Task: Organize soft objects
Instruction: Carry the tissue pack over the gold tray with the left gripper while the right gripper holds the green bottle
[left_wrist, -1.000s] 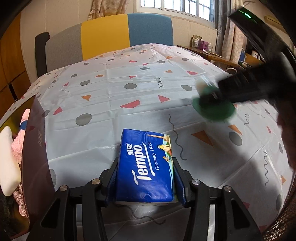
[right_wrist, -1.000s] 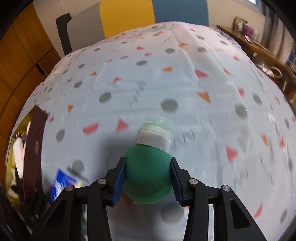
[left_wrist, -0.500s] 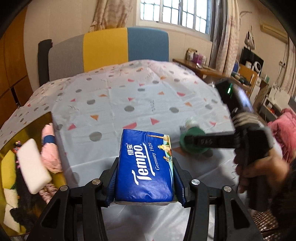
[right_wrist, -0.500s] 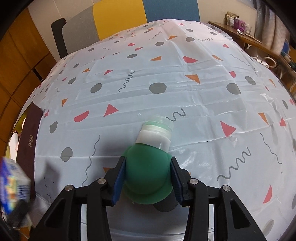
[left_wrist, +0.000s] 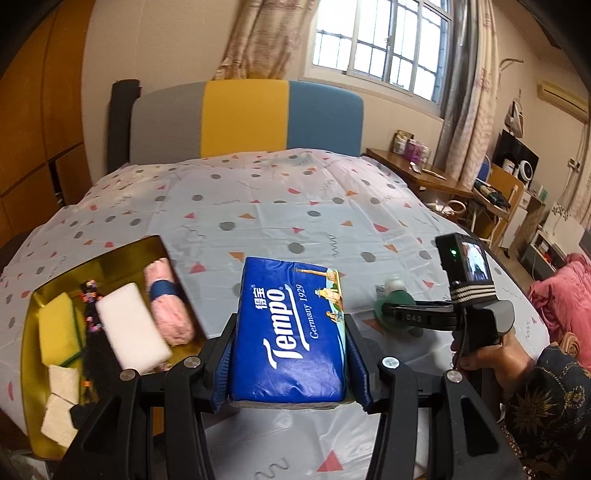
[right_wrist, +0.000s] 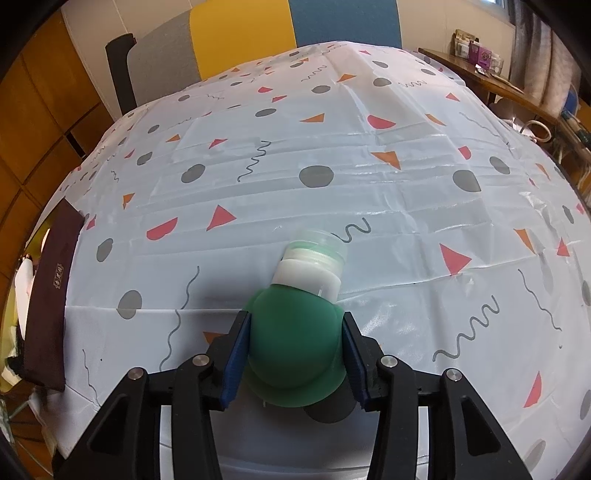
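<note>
Tissue pack, light & squashy, clamped by its long sides in left tongs; right tongs squeeze soft green bottle at its belly, above tablecloth.

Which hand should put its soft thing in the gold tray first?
Probably the left. Its tongs hold the tissue pack right beside the gold tray, while the right tongs hold the green bottle farther away.

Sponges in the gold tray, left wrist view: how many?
4. Yellow-green sponge at the tray's left, long white sponge mid-tray, two small beige sponges at the near corner. More may be hidden.
</note>
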